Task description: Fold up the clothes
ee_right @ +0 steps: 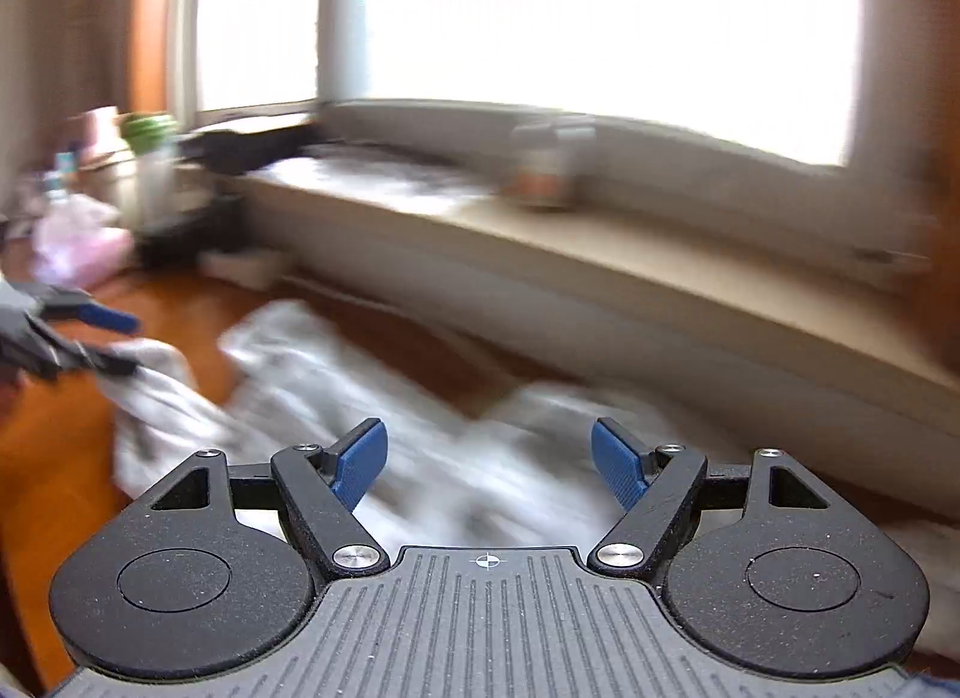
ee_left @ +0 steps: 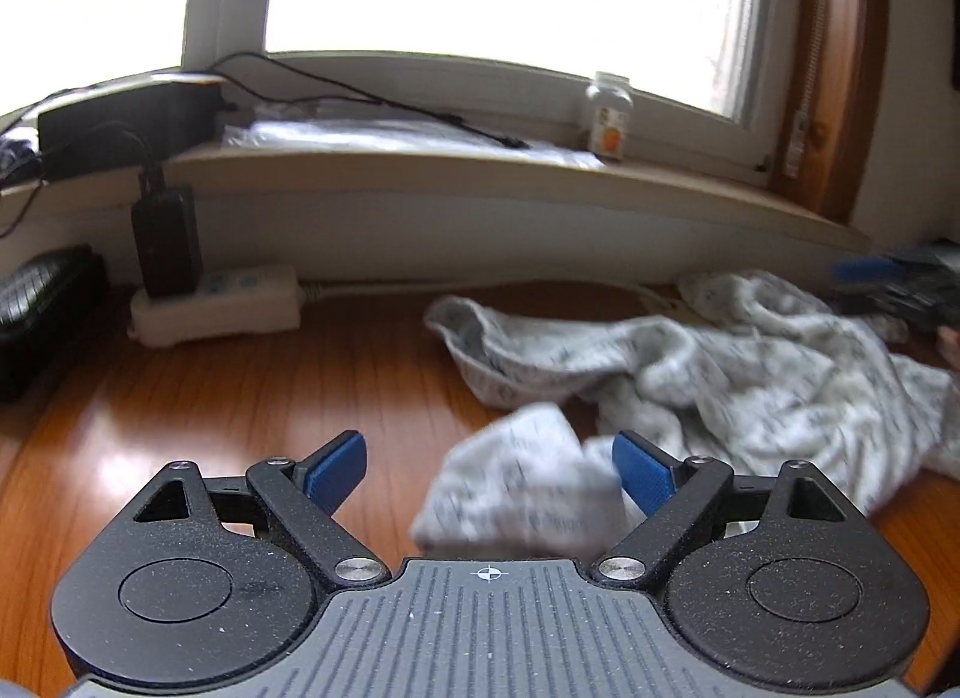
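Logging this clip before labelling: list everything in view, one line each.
garment: one, grey-and-white mottled, crumpled on the right half of the table
table: one, glossy reddish-brown wood, under everything
power strip: one, white, back left against the wall
black adapter: one, plugged into the power strip
small bottle: one, clear with an orange label, on the windowsill
cable: one, black, along the windowsill
black case: one, far left on the table
clutter: several blurred items, pink, green, white, far left in the right wrist view
left gripper: blue fingers open, over a garment end
right gripper: blue fingers open, above the garment
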`<move>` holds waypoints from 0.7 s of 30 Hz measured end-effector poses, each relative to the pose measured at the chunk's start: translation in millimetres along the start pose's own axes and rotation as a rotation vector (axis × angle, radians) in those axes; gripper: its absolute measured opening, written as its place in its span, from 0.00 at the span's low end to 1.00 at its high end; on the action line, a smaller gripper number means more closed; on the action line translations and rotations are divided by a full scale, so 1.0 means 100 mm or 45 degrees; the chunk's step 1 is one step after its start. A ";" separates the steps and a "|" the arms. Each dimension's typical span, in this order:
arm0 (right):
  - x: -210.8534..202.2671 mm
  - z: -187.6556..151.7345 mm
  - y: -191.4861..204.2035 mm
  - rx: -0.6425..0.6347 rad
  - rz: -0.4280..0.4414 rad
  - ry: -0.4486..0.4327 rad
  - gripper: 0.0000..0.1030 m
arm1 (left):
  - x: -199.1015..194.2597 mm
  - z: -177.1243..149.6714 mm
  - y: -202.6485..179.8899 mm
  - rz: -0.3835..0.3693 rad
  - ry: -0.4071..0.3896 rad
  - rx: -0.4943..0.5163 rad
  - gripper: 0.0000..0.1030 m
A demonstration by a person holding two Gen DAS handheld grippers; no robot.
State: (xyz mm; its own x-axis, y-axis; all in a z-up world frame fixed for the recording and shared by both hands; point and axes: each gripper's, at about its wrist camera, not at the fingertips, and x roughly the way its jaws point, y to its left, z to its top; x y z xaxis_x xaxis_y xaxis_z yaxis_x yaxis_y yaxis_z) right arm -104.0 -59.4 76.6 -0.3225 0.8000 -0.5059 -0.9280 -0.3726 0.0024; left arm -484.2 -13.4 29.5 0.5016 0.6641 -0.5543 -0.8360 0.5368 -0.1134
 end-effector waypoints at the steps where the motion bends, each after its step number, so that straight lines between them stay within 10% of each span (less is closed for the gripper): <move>1: 0.15 0.08 0.12 -0.013 0.042 0.014 0.72 | -0.01 -0.03 0.01 -0.011 0.007 0.004 0.88; 10: 1.22 0.35 0.64 -0.142 0.195 0.227 0.69 | -0.05 -0.12 -0.02 -0.101 0.032 0.080 0.93; 14: 1.33 0.39 0.63 -0.116 0.287 0.285 0.21 | 0.07 -0.10 -0.03 -0.088 0.053 0.119 0.90; 18: 1.22 0.51 0.58 -0.115 0.286 0.229 0.12 | 0.17 -0.04 -0.07 -0.140 0.072 0.142 0.65; 21: 1.15 0.62 0.58 -0.123 0.263 0.156 0.11 | 0.19 -0.04 -0.09 -0.158 0.102 0.161 0.21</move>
State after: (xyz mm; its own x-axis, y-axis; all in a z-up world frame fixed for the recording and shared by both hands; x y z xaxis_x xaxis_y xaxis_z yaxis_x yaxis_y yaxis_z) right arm -206.1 40.5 71.8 -0.4727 0.6416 -0.6041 -0.8209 -0.5699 0.0371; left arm -467.6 -7.3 16.7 0.5756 0.5480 -0.6069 -0.7319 0.6763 -0.0835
